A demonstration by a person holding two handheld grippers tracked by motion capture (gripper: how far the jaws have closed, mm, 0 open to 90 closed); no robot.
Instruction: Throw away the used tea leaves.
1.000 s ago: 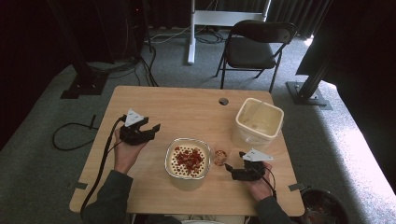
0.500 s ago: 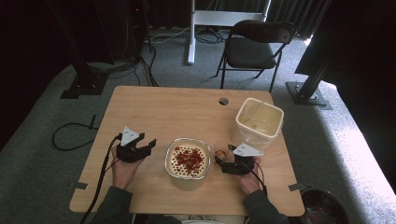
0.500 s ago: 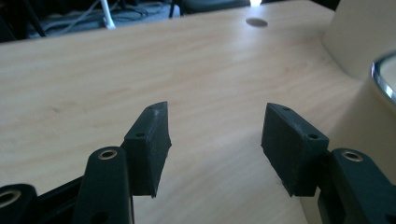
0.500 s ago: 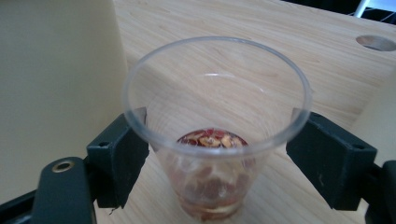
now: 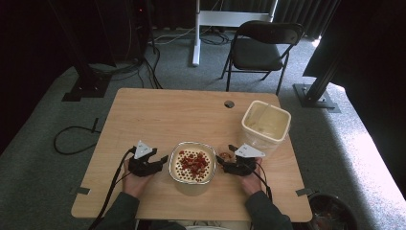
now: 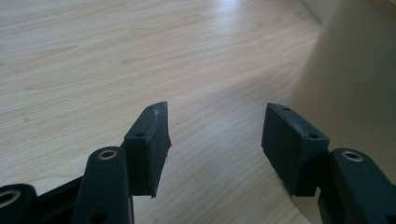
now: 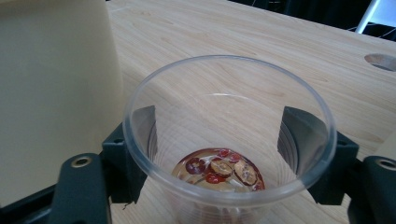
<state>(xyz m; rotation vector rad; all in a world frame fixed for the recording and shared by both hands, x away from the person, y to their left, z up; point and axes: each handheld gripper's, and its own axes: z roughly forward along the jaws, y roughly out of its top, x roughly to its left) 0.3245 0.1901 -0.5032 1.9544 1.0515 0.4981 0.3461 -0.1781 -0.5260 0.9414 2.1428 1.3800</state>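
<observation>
1. High view: right gripper has just been closing its jaws around the little clear cup, which sits between the bowl of red bits and the empty cream tub. Left gripper waits beside the bowl.
2. Left gripper view: jaws wide apart, only table between them.
3. Right gripper view: pads hug the cup mid-wall. Thin, light, crushable plastic with a few red slices at the bottom, so squeeze gently.

You get soft daylight on the table (surroundings dark); close views sharp, the cup rim glaring.
</observation>
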